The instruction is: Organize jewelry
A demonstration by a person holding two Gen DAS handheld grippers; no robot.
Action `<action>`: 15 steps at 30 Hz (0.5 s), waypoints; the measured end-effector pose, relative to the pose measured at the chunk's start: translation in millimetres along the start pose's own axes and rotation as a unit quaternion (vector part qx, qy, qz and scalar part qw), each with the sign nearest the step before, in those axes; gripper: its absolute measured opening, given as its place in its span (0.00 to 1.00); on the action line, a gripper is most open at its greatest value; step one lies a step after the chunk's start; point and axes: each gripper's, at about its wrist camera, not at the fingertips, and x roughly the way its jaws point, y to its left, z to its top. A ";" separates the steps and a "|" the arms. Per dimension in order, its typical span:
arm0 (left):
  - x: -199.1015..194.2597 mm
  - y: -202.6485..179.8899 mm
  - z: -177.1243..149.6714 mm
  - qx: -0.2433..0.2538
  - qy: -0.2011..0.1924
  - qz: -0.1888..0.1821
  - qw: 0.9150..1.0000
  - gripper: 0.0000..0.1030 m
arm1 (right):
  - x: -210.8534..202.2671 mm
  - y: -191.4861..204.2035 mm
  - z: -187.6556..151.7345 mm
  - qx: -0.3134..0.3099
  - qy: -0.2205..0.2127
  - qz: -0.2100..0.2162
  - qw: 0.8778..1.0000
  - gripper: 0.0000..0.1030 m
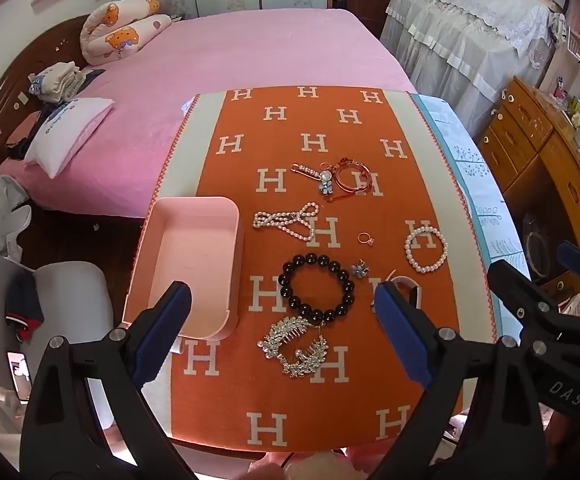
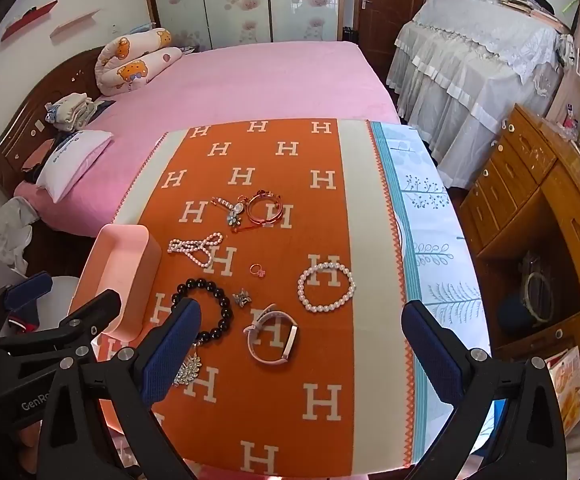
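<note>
Jewelry lies on an orange H-patterned cloth [image 1: 322, 408]. A black bead bracelet [image 1: 316, 287], a rhinestone hair comb [image 1: 295, 345], a white pearl bracelet [image 1: 426, 249], a pearl necklace [image 1: 286, 222], a small ring [image 1: 365, 238], a small brooch [image 1: 359, 269] and rose-gold bangles [image 1: 350, 178] are spread out. An empty pink box [image 1: 192, 264] stands at the left. A pink watch [image 2: 272, 336] shows in the right wrist view. My left gripper [image 1: 282, 312] is open above the black bracelet. My right gripper [image 2: 302, 332] is open above the watch.
The table stands beside a pink bed [image 1: 226, 52]. A wooden dresser [image 1: 550, 168] is at the right. A white stool [image 1: 70, 300] sits at the left. A cloth-covered cabinet [image 2: 470, 60] is at the back right.
</note>
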 end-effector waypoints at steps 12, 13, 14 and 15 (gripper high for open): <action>2.5 0.7 -3.8 0.013 0.008 -0.013 1.000 0.79 | 3.9 2.9 -5.1 -0.001 0.006 0.001 1.000 0.99; 2.9 1.2 -4.0 0.013 0.009 -0.014 1.000 0.78 | 3.5 3.1 -4.8 -0.002 0.005 0.001 1.000 0.99; 2.1 1.8 -3.8 0.013 0.009 -0.015 1.000 0.78 | 3.0 3.2 -4.6 -0.004 0.004 0.000 1.000 0.99; 2.5 2.2 -3.8 0.012 0.010 -0.016 1.000 0.78 | 4.9 5.0 -8.0 -0.005 0.002 -0.002 1.000 0.99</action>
